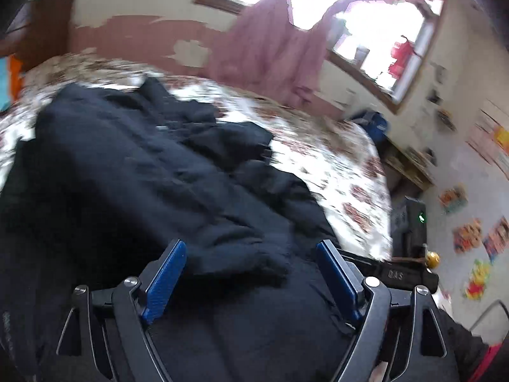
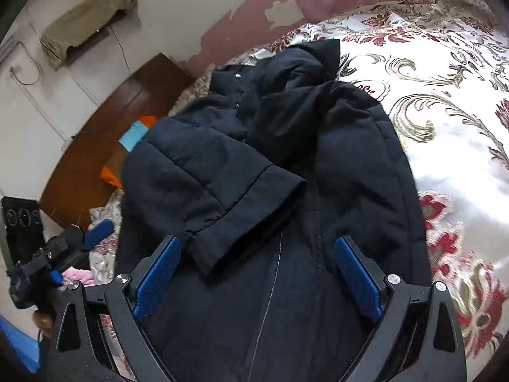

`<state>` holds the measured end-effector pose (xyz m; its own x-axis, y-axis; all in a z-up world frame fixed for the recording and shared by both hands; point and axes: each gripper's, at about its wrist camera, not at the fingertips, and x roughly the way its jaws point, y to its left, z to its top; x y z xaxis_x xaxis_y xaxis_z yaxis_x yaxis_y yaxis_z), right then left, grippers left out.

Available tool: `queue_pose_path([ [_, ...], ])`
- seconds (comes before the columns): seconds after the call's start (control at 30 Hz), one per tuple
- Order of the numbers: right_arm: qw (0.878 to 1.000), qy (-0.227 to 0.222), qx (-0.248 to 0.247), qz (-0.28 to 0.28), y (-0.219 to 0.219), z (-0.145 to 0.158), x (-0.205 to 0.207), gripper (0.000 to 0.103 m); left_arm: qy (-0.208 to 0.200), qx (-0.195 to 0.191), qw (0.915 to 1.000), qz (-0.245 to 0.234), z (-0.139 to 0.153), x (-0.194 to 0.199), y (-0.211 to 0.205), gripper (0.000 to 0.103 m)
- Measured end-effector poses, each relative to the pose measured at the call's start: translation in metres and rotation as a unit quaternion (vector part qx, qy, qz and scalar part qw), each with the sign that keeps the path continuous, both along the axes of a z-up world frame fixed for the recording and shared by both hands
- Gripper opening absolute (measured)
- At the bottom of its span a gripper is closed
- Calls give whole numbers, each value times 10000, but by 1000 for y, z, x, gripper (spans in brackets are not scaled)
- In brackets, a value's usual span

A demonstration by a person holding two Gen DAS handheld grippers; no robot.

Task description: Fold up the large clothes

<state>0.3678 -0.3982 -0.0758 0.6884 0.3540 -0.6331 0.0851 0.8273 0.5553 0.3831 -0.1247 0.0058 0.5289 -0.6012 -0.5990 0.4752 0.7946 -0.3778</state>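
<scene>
A large dark navy padded coat (image 2: 286, 165) lies on a bed with a floral cover (image 2: 445, 121), collar at the far end. One sleeve (image 2: 206, 191) is folded across its front. My right gripper (image 2: 257, 273) is open above the coat's lower part, the sleeve cuff between its blue pads (image 2: 356, 277). My left gripper (image 1: 251, 270) is open over the coat (image 1: 143, 175), nothing between its pads. The left gripper also shows in the right wrist view (image 2: 86, 238) at the coat's left edge. The left wrist view is blurred.
A brown wooden headboard (image 2: 105, 133) stands at the bed's left side. Orange and blue cloth (image 2: 136, 133) lies by the coat's shoulder. A pink curtain (image 1: 273, 41) hangs by a window (image 1: 381, 31). A dark device with a green light (image 1: 413, 222) stands past the bed's edge.
</scene>
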Motion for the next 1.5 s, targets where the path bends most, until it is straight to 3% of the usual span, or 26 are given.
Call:
queue_pose_path([
  [0.13,9993,273,-254,0,15,-4,30,93,-59,414,9957,826,5,9,29,83],
  [0.17,9993,281,-260,-1,17,-4,33,81,-57,429,9948,924,6,10,36,83],
  [0.2,9991,341,-238,33,21,-4,40,54,-44,410,9938,1036,6,11,46,83],
  [0.33,9989,461,-104,-8,28,-9,48,19,9,445,9891,1403,3,13,79,83],
  [0.37,9991,402,-77,-51,26,-5,42,8,25,456,9883,1459,2,14,86,83],
  [0.4,9996,228,-130,-118,25,3,38,5,34,478,9872,1519,1,15,93,83],
  [0.53,9900,-595,-1187,-469,24,54,26,3,-17,586,9844,1662,0,18,114,83],
  [0.63,9780,-899,-1722,-766,14,90,31,3,-23,630,9835,1697,-1,23,123,83],
  [0.7,9749,-898,-1852,-846,8,97,40,4,-37,643,9832,1706,-2,25,128,83],
  [0.87,9767,-140,-2042,-648,6,74,61,7,-10,713,9821,1742,-11,33,133,83],
  [0.93,9718,-283,-2215,-762,8,75,55,14,-27,780,9813,1760,-11,39,133,83],
  [0.97,9686,-425,-2309,-818,10,79,53,27,-47,814,9807,1776,-11,41,132,83],
  [1.0,9656,-573,-2377,-882,13,84,52,47,-78,856,9796,1814,-9,46,131,83],
  [1.07,9637,-870,-2383,-829,22,91,54,59,-130,874,9776,1908,-3,57,128,83],
  [1.17,9616,-918,-2533,-517,39,91,68,59,-325,866,9734,2098,10,76,121,83],
  [1.33,9604,-951,-2616,91,70,77,95,40,-453,701,9717,2210,25,115,100,83],
  [1.5,9611,-686,-2647,400,86,53,119,38,-525,1293,9752,1717,13,149,56,83],
])
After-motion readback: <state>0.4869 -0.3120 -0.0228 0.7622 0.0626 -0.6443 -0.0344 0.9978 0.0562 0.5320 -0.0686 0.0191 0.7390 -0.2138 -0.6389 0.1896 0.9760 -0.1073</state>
